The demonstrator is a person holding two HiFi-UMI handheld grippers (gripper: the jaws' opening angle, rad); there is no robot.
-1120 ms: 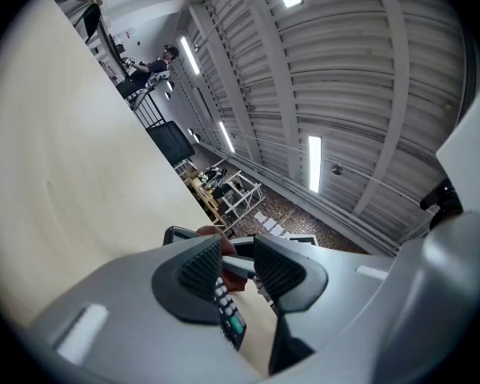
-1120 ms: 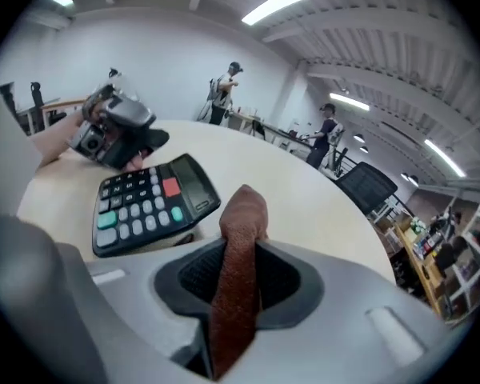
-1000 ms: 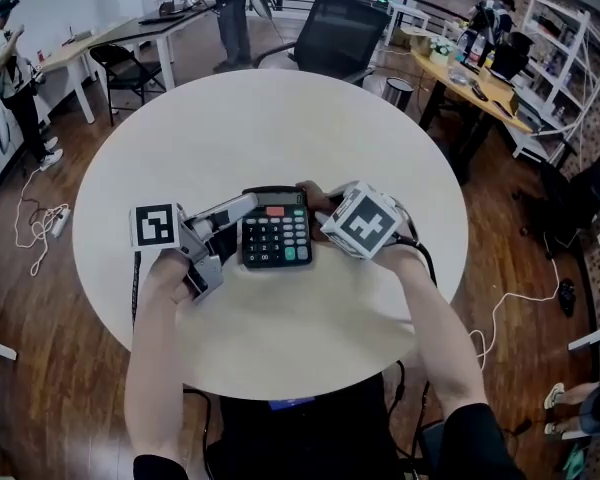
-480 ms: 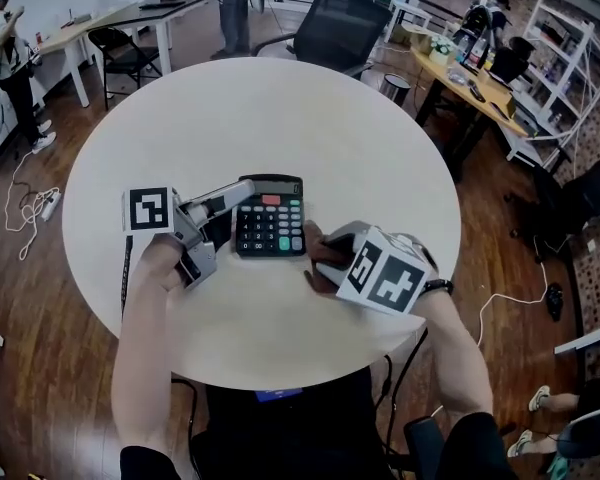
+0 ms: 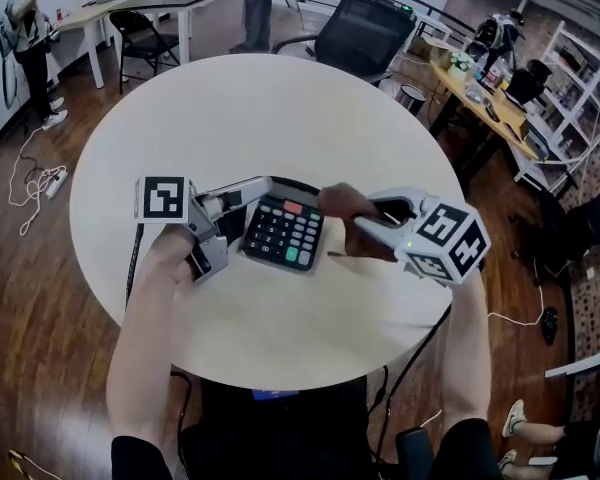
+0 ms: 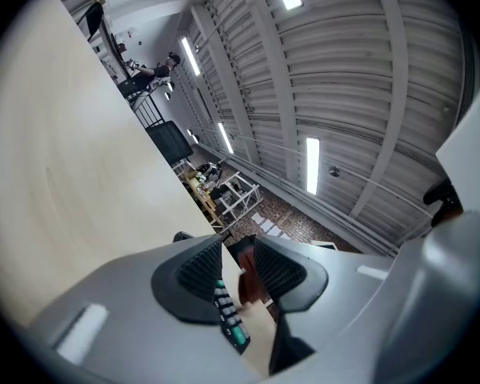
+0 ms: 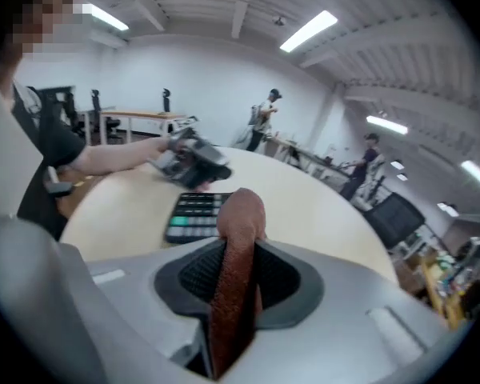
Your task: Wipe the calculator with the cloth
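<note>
Right gripper (image 7: 240,256): the jaws are clamped on a folded brown cloth (image 7: 242,214), which is held above the round table (image 5: 280,118), just right of the calculator (image 5: 285,233). Left gripper (image 6: 238,266): the jaws are closed on the calculator's far-left edge. The calculator is located near the table's middle, keys up.

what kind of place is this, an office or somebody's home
Most likely a shared office or workshop space rather than a home: a black office chair stands behind the round white table, other people work at a long desk, and open shelving lines the right side.
</note>
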